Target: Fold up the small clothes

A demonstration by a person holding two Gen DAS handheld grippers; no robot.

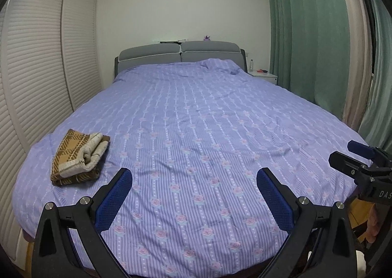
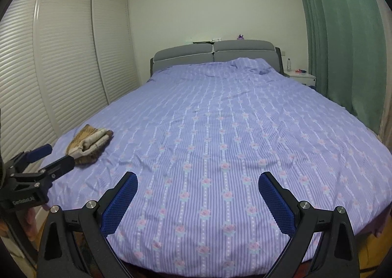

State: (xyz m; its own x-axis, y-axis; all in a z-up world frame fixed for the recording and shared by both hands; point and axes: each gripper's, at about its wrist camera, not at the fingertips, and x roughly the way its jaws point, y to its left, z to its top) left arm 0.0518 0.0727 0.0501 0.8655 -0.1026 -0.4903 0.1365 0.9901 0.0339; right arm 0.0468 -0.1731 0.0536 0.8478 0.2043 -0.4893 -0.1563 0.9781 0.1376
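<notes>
A folded brown plaid garment with a cream fleece lining lies on the purple flowered bedspread near the bed's left front corner; it also shows in the right wrist view. My left gripper is open and empty above the bed's front edge, just right of the garment. My right gripper is open and empty above the front edge further right. Each gripper shows at the edge of the other's view: the right one and the left one.
The bed fills most of both views, with a grey headboard at the far end. A louvred wardrobe stands along the left side. Green curtains and a white nightstand with a bottle are at the right.
</notes>
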